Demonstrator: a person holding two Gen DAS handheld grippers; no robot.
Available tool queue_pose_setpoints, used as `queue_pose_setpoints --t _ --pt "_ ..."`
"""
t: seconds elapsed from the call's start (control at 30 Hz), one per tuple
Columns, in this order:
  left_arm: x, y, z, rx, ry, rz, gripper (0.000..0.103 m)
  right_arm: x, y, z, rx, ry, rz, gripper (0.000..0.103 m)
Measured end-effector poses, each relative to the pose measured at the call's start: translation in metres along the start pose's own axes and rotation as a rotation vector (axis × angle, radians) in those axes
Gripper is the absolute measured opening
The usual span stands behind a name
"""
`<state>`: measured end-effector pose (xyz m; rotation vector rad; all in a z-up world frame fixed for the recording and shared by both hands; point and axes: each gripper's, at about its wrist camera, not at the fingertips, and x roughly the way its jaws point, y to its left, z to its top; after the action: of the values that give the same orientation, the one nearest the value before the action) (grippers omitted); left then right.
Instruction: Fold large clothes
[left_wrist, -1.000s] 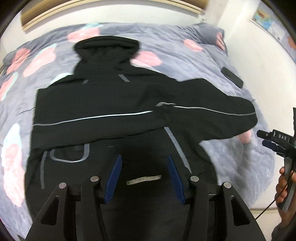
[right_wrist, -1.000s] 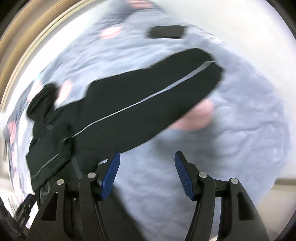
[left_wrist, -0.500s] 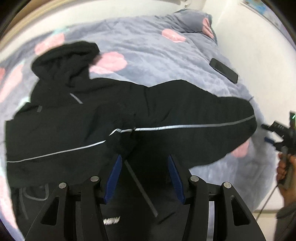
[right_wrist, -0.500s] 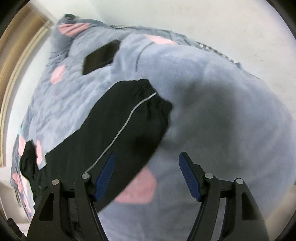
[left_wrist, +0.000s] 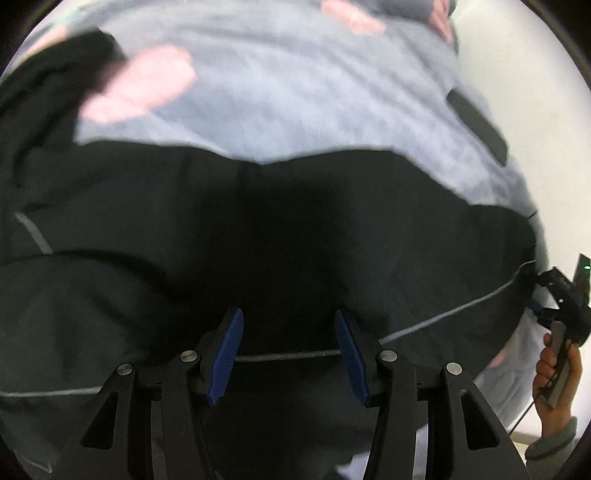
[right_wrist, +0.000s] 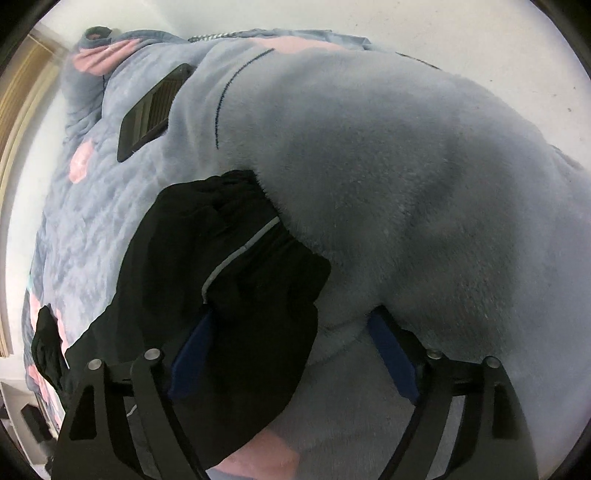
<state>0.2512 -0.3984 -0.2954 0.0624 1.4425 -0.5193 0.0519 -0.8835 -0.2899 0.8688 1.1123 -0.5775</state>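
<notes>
A large black hooded jacket (left_wrist: 280, 221) with thin grey reflective stripes lies spread on a blue-grey blanket. My left gripper (left_wrist: 288, 336) is open, low over the jacket's right sleeve near the shoulder, its blue pads either side of a stripe. My right gripper (right_wrist: 291, 339) is open at the sleeve's cuff (right_wrist: 236, 266); the cuff covers the left finger, and the right finger (right_wrist: 391, 347) presses into the blanket. The right gripper also shows in the left wrist view (left_wrist: 561, 299), at the cuff end.
The blue-grey blanket (right_wrist: 388, 184) with pink patches covers the bed and drops off at the edge beside a white wall. A black phone (right_wrist: 155, 110) lies on the blanket beyond the cuff, also in the left wrist view (left_wrist: 476, 125).
Both grippers have come down and closer to the right sleeve. The right gripper moved from above the blanket to the cuff, which now lies between its fingers.
</notes>
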Motion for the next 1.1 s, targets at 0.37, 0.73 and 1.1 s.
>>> queue_pose_setpoints --t 0.37,0.73,1.1 --pt "0.031 -0.007 0.004 0.050 0.041 0.068 0.054 -0.007 -0.017 -0.001 0.056 -0.003 0.111 0.095" --pt "0.014 -0.009 -0.001 0.041 0.017 0.062 0.053 -0.024 0.018 0.006 -0.041 -0.058 0.108 0.030" --pt "0.031 -0.036 -0.018 0.120 0.052 0.040 0.054 -0.052 0.025 -0.024 -0.174 -0.064 0.095 0.026"
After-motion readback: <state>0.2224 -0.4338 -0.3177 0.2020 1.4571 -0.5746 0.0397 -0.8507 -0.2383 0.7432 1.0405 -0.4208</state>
